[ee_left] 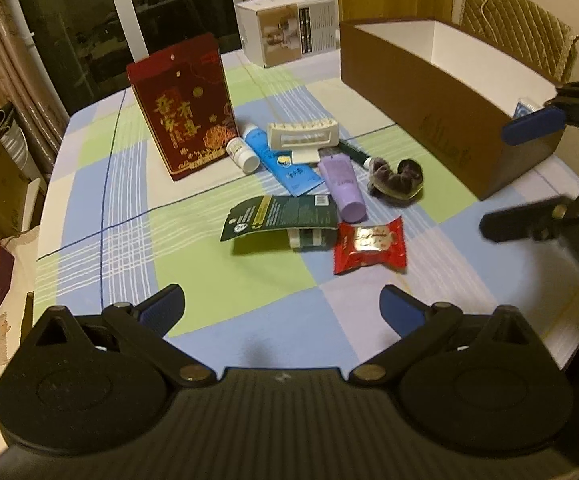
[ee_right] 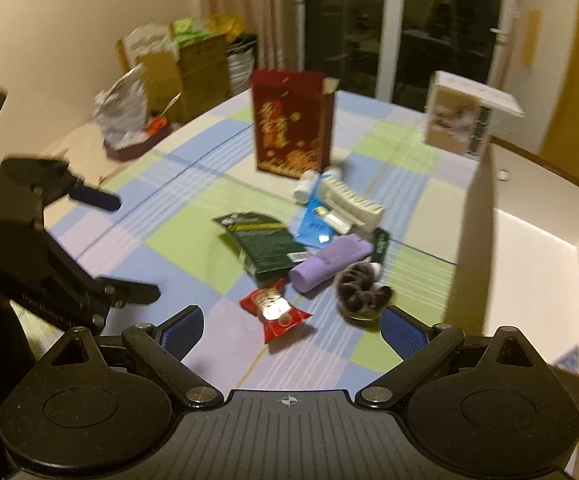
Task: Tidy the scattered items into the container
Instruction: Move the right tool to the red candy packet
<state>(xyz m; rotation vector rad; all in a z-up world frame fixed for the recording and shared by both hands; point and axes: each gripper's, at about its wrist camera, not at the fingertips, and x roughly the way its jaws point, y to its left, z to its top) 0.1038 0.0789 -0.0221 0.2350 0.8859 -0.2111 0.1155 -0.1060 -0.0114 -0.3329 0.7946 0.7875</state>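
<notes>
Scattered items lie mid-table: a red snack packet (ee_left: 369, 250) (ee_right: 275, 308), a dark green pouch (ee_left: 281, 218) (ee_right: 263, 242), a purple tube (ee_left: 345, 186) (ee_right: 327, 262), a dark scrunchie (ee_left: 397, 178) (ee_right: 359, 286), a blue tube (ee_left: 285, 160), a white pill bottle (ee_left: 242, 154) and a white comb-like piece (ee_left: 303, 136) (ee_right: 351, 200). The brown box (ee_left: 429, 112) (ee_right: 485, 216) stands open at the right. My left gripper (ee_left: 281, 310) (ee_right: 129, 246) is open and empty, short of the pile. My right gripper (ee_right: 291, 330) (ee_left: 513, 176) is open and empty, just before the packet and scrunchie.
A red gift bag (ee_left: 185, 112) (ee_right: 289, 120) stands upright behind the pile. A white carton (ee_left: 289, 28) (ee_right: 465, 114) sits at the far table edge. Cardboard boxes and bags (ee_right: 177, 64) stand on the floor beyond the left edge. A chair (ee_left: 517, 28) is behind the box.
</notes>
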